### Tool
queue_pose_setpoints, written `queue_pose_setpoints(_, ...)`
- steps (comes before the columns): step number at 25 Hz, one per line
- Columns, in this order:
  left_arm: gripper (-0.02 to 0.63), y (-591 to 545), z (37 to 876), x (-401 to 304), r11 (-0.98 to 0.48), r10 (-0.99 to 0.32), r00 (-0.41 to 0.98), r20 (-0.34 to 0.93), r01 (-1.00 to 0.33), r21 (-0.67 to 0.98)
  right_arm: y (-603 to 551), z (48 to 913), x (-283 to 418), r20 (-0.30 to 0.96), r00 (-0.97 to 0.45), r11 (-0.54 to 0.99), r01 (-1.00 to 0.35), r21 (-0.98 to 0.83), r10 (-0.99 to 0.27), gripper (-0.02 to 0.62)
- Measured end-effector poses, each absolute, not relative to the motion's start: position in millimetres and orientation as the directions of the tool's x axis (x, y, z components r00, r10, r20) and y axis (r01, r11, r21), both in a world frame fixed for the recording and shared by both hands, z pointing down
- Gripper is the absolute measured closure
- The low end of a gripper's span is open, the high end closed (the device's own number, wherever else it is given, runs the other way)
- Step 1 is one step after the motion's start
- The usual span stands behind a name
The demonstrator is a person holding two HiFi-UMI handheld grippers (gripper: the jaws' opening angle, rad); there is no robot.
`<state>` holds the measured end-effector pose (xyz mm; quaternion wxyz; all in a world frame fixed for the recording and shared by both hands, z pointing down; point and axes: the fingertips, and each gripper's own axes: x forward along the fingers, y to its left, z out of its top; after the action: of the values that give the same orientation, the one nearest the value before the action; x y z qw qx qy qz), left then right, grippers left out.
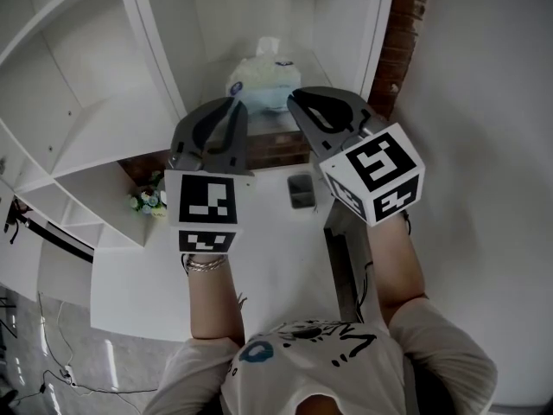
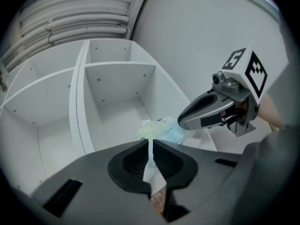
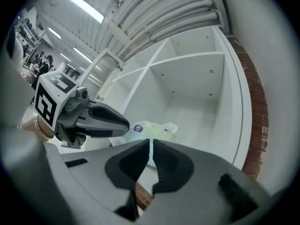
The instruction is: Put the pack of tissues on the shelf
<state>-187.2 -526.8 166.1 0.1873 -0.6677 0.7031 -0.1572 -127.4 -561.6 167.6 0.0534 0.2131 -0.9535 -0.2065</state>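
Since the pack of tissues point(image 1: 263, 80) already rests on the floor of a shelf point(image 1: 155, 50) compartment, near its front edge and with a tuft of tissue at its top, the placing itself looks done to me. Neither tool is touching it. The left tool point(image 1: 232, 104) and the right tool point(image 1: 298, 102) hover side by side just in front of the pack, pointing level at the shelf. Each one's own view shows its jaws drawn in to a thin slit with nothing between them, so both are empty. Below the person's arms lies the white tabletop point(image 1: 259, 258), apart from the pack. What remains, I judge, is little: perhaps a nudge to seat the pack deeper in the compartment, then drawing both tools away.
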Motion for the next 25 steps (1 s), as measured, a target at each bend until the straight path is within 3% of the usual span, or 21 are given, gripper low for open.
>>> queue_pose_setpoints(7,0.569,-543.7,186.6,-197.0,0.053,-0.996,-0.08,0.036,-0.875,-0.481,-580.4,182.5,-136.0,0.069,-0.887,0.838,-0.404,0.367,-0.457,0.555)
queue_pose_setpoints(25,0.569,-516.6,194.4,-184.1,-0.062,-0.997,0.073,-0.016,-0.924,-0.378,-551.0,195.7,-128.4,0.043,-0.914,0.871,-0.369,0.324,-0.403,0.555)
